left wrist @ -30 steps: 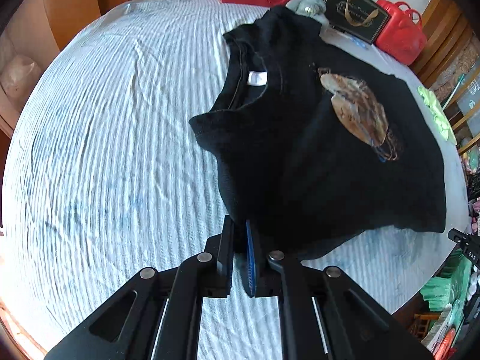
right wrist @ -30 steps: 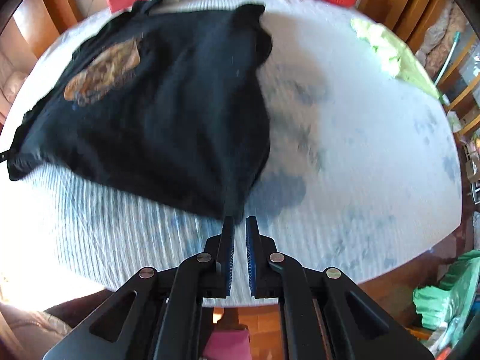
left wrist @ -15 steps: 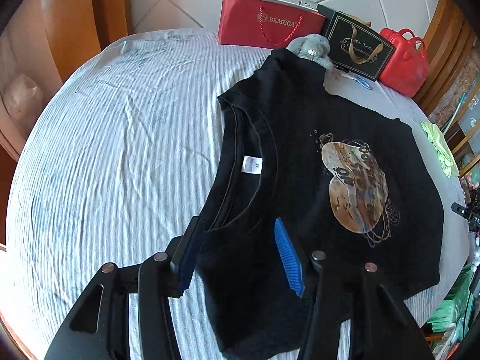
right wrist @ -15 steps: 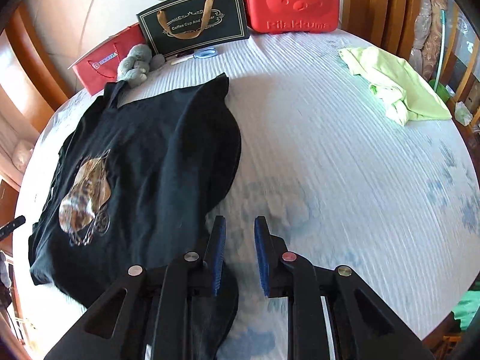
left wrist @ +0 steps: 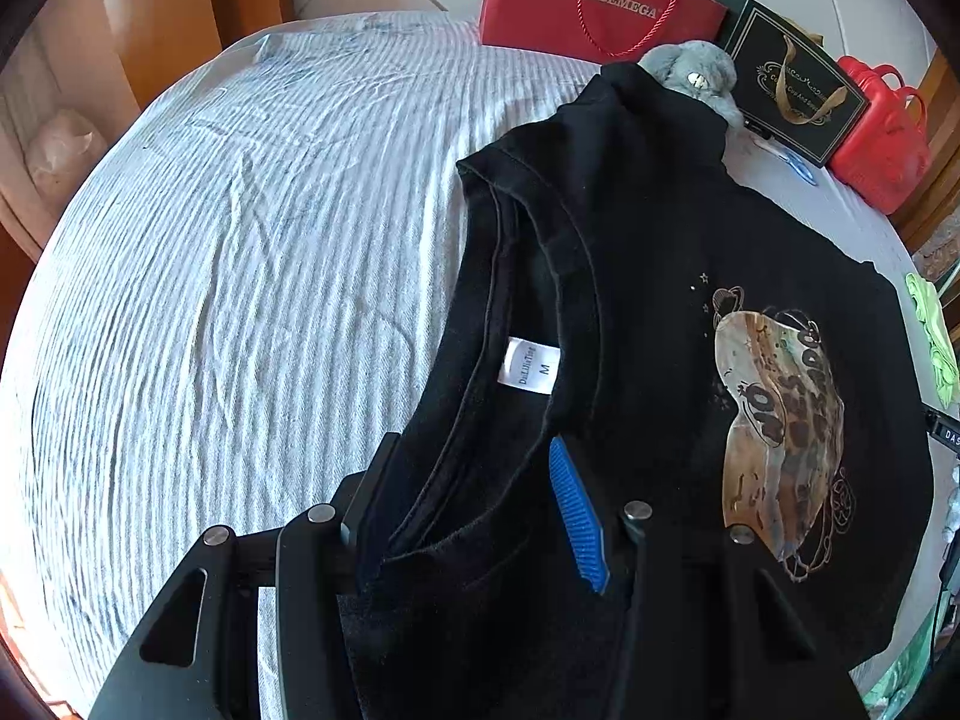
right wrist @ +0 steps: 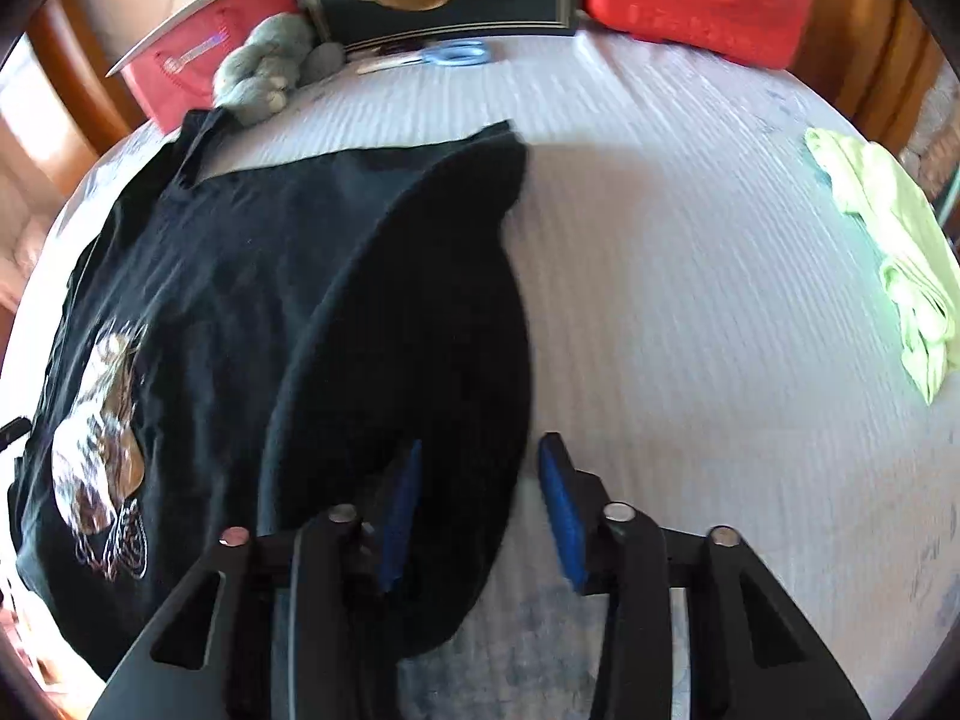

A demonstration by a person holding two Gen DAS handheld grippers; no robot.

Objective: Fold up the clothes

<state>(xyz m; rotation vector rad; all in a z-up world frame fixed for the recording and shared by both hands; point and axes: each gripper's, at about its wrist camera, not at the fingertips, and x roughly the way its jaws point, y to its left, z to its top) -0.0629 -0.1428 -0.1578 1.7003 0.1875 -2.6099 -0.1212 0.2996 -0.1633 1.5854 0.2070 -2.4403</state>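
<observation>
A black T-shirt (left wrist: 654,276) with a brown print (left wrist: 780,420) and a white neck label lies on the striped bedcover (left wrist: 240,276). My left gripper (left wrist: 474,486) is open, its jaws wide apart over the collar and near shoulder, with cloth between them. In the right wrist view the same T-shirt (right wrist: 252,276) lies at the left, its side folded over the body. My right gripper (right wrist: 477,492) is open, its jaws on either side of the folded edge near the hem.
A red paper bag (left wrist: 594,6), a grey plush toy (left wrist: 690,72), a black gift bag (left wrist: 792,96) and a red case (left wrist: 882,138) line the far edge. A light green garment (right wrist: 894,252) lies at the right. Blue scissors (right wrist: 450,54) lie by the gift bag.
Both grippers opened and let go of the T-shirt, which now lies flat. Both moved forward over it, and the right jaws spread wider in the last half second.
</observation>
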